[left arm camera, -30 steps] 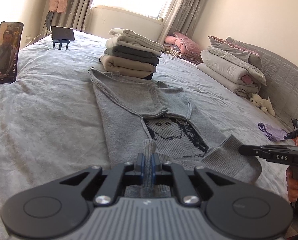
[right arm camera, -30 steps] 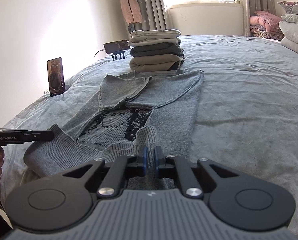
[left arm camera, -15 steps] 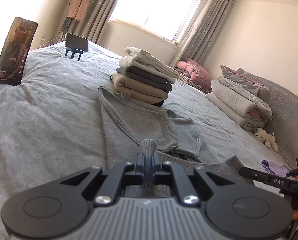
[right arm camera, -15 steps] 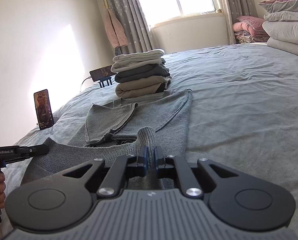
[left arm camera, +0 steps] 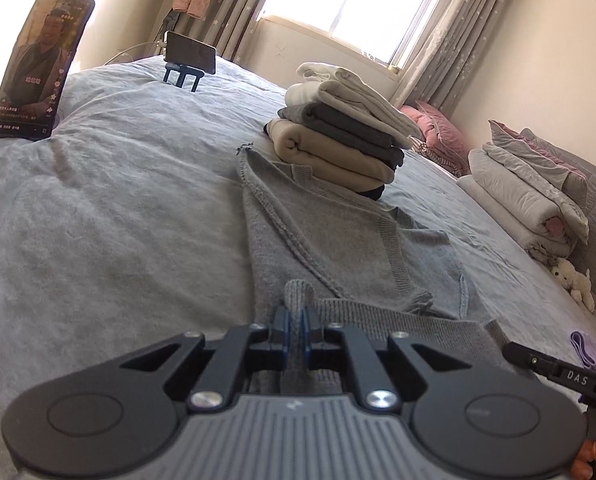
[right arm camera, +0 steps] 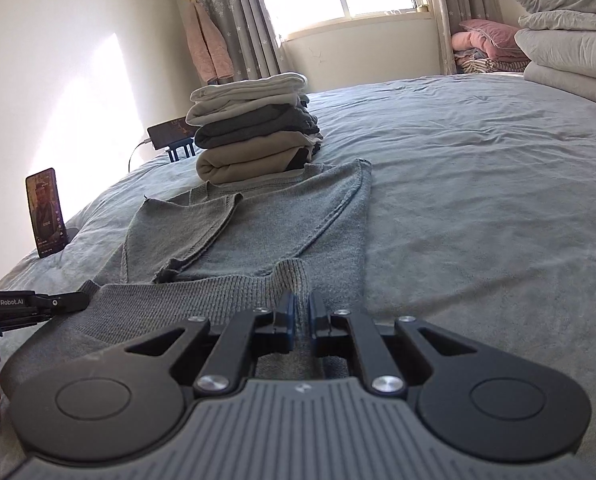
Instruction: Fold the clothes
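A grey knit sweater (left arm camera: 330, 232) lies flat on the bed, sleeves folded in over its body. Its ribbed bottom hem is lifted and carried over the lower body, hiding the dark knitted picture. My left gripper (left arm camera: 295, 318) is shut on the hem's left corner. My right gripper (right arm camera: 301, 312) is shut on the right corner of the same sweater (right arm camera: 265, 232). Each gripper shows in the other's view: the right gripper (left arm camera: 554, 368) at the right edge, the left gripper (right arm camera: 37, 304) at the left edge.
A stack of folded clothes (left arm camera: 346, 128) (right arm camera: 253, 132) sits just beyond the sweater's collar. Two phones on stands (left arm camera: 37, 64) (left arm camera: 189, 54) are at the left. Folded quilts (left arm camera: 530, 192), pink pillows, a small plush toy (left arm camera: 574, 280) and a purple cloth (left arm camera: 590, 352) lie right.
Both grippers have carried the hem forward toward the collar, folding the lower part over. The dark knitted picture, visible a second ago, is now covered.
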A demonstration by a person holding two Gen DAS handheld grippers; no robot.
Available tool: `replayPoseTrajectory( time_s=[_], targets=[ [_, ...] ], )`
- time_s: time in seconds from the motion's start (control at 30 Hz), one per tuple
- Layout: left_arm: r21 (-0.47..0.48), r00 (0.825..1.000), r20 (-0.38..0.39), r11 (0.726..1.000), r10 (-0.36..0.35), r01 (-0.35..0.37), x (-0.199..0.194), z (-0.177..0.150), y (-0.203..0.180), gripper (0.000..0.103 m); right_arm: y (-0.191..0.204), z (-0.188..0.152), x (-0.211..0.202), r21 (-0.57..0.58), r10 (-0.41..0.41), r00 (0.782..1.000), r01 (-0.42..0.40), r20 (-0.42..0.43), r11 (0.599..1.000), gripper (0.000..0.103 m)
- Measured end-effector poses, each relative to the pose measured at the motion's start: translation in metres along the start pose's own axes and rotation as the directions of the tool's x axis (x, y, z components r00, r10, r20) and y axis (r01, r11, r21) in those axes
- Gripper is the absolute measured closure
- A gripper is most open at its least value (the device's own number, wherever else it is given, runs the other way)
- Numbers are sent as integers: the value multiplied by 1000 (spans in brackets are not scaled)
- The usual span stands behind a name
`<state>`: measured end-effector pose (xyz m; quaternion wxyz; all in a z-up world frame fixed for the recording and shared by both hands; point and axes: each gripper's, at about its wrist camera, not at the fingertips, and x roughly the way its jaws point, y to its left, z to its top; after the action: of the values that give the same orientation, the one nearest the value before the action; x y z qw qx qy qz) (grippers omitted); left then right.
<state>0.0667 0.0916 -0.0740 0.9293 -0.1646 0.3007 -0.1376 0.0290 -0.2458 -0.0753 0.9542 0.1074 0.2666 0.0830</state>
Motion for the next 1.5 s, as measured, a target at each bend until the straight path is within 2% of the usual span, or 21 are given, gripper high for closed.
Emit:
replayPoseTrajectory(
  time_s=[0.1, 0.13, 0.17, 0.23, 0.27, 0.37, 0.43, 0.53, 0.67, 0.77, 0.97, 1.07, 1.2, 1.3, 1.4, 1.5],
  targets=[
    [29, 1000, 7, 999, 18, -18, -3, -1, -4, 91, 1, -1, 0, -2, -10, 1000, 10, -4, 1000, 89],
    [49, 999, 19, 998, 32, -33, -7, 0, -8, 89, 3, 0, -3, -7, -19, 1000, 19, 0, 1000, 81],
    [75, 998, 40, 996, 52, -55, -11, 0, -12, 84, 5, 0, -7, -16, -35, 999, 35, 5, 999, 69],
    [128, 993, 86, 987, 82, -92, -22, 1, -22, 81, 13, 2, -14, -51, -55, 998, 56, 24, 997, 59],
    [152, 991, 111, 984, 76, -92, -28, 1, -28, 78, 17, 3, -17, -72, -55, 998, 58, 37, 996, 59],
    [209, 989, 148, 976, 25, -56, -42, 0, -44, 62, 35, 2, -25, -139, -37, 997, 45, 63, 989, 55],
    [250, 990, 140, 968, -10, -25, -44, -4, -54, 59, 49, -2, -26, -185, -13, 998, 24, 61, 983, 52],
    [301, 996, 77, 953, -47, 22, -35, -16, -66, 56, 66, -14, -18, -255, 24, 1000, -19, 15, 967, 48],
    [336, 1000, -11, 942, 3, 1, -13, -29, -60, 55, 65, -23, -7, -279, 5, 999, -18, -46, 960, 45],
    [256, 999, -13, 966, -36, 38, -19, -25, -45, 55, 48, -18, -11, -202, 25, 999, -33, -42, 979, 45],
    [185, 999, -2, 982, -49, 48, -45, -19, -21, 53, 25, -11, -32, -87, 65, 996, -69, -58, 994, 41],
    [121, 998, -37, 991, -58, 62, -53, -14, -7, 52, 15, -7, -44, -26, 86, 993, -88, -80, 996, 39],
    [5, 992, -93, 996, -88, 89, -62, -10, 13, 52, -3, -5, -50, 51, 34, 990, -27, -134, 998, 38],
    [-92, 977, -164, 988, -135, 121, -58, -12, 26, 51, -26, -8, -54, 193, 73, 982, -39, -175, 980, 38],
    [-191, 953, -233, 970, -191, 148, -54, -14, 38, 55, -39, -9, -57, 299, 139, 971, -76, -195, 951, 38],
    [-207, 942, -264, 966, -208, 156, -51, -16, 37, 61, -42, -12, -58, 339, 176, 957, -90, -232, 936, 56]
  ],
)
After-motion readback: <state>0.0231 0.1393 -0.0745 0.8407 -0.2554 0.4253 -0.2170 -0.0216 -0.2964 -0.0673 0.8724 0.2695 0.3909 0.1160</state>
